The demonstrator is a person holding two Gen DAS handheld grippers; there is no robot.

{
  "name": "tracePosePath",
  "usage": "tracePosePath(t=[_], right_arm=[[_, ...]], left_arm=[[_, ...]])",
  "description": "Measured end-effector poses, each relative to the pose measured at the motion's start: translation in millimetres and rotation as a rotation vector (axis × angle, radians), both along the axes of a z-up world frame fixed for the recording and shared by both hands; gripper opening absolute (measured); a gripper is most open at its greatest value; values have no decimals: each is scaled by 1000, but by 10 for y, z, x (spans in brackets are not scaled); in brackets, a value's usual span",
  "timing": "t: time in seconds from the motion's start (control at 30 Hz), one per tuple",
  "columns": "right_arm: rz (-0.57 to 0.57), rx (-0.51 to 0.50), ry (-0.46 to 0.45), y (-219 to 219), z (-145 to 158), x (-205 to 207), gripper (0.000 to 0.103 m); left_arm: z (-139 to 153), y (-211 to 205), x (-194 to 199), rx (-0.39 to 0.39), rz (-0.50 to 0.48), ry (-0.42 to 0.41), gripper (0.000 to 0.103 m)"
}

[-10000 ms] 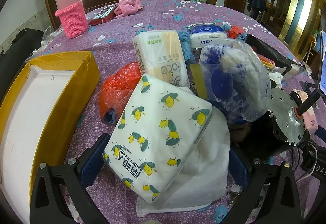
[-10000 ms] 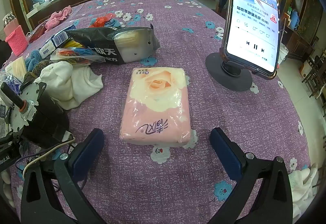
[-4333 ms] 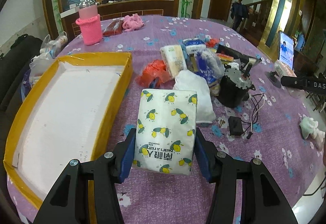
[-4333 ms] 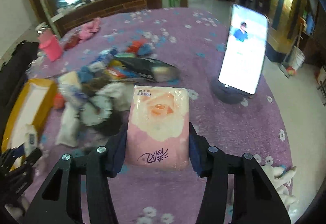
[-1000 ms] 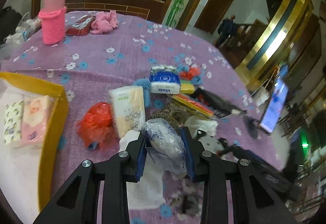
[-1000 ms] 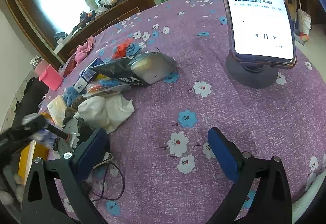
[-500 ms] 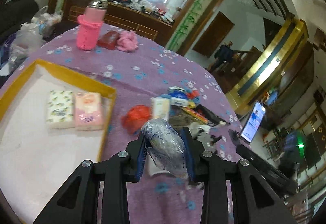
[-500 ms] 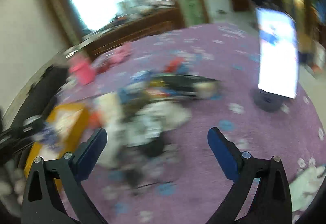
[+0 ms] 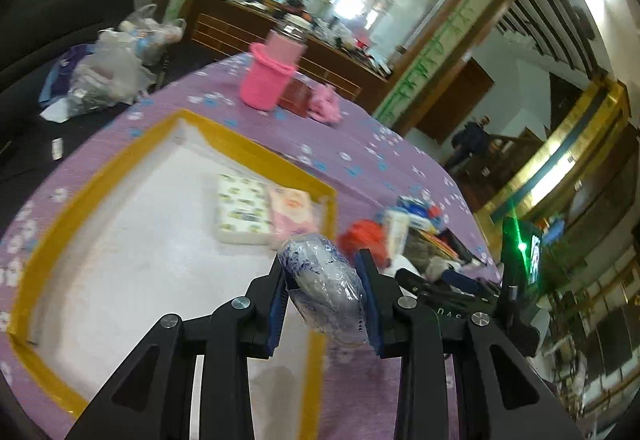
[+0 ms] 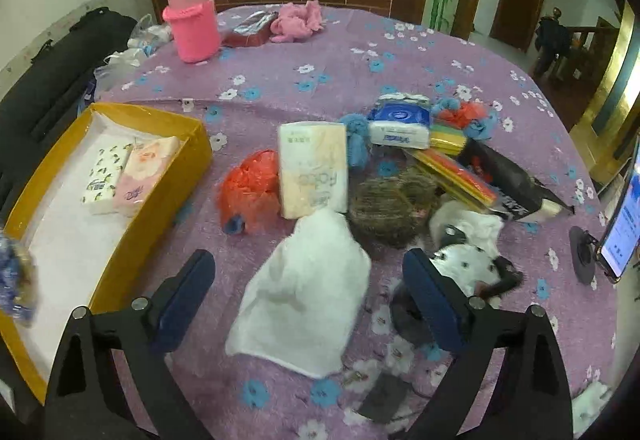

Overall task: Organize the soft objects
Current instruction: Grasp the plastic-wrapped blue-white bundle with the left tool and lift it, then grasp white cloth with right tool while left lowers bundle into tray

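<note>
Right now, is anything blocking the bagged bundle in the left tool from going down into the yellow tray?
Nothing visible does. The left tool grips the bagged bundle near the yellow tray. The two tissue packs lie at its far end, and the white floor in front of them is bare.

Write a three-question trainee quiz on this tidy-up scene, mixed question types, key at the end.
1. True or false: the left gripper is shut on a plastic-wrapped bundle.
2. How many tissue packs lie in the yellow box? A) none B) two C) four
3. Name the item between the right gripper's open jaws.

Key: 1 true; 2 B, the lemon-print pack and pink pack; 3 the white towel.
</note>
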State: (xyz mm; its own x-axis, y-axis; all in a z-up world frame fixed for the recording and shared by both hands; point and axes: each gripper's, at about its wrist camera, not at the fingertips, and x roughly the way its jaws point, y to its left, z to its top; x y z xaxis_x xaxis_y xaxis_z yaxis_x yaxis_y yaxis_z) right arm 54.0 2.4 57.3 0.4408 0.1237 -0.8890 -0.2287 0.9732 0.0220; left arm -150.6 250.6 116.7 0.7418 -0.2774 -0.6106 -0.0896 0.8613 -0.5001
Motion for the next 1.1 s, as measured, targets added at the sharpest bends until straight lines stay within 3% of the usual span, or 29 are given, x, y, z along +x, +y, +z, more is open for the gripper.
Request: tracePosePath(t=[0.47,0.6,0.63,0.67,0.77,0.9,1.1], right_arm=[[31,-95,59,256,-246,107,96],[39,-50,94,278,-262,76,92],[51,-57,98,308,-278,61,78],[64,-65,100,336,-291,48,47],[41,-97,98,322,-317,43,20],[2,-31,106,125,-238,57,9],[-16,113,54,-86,196,-27,8]], left_arm=[[-150,341,-193,-46,68,28,31],[-176,377,-153,-49,81,27,31],[-183,380,-152,-51,82,28,31],[-189,378,-148,-51,80,29,31],[-202,385,-135,-45,78,31,31],[-188,449,-106,-35,80,36,31],[-40,587,142,22,76,56,31]])
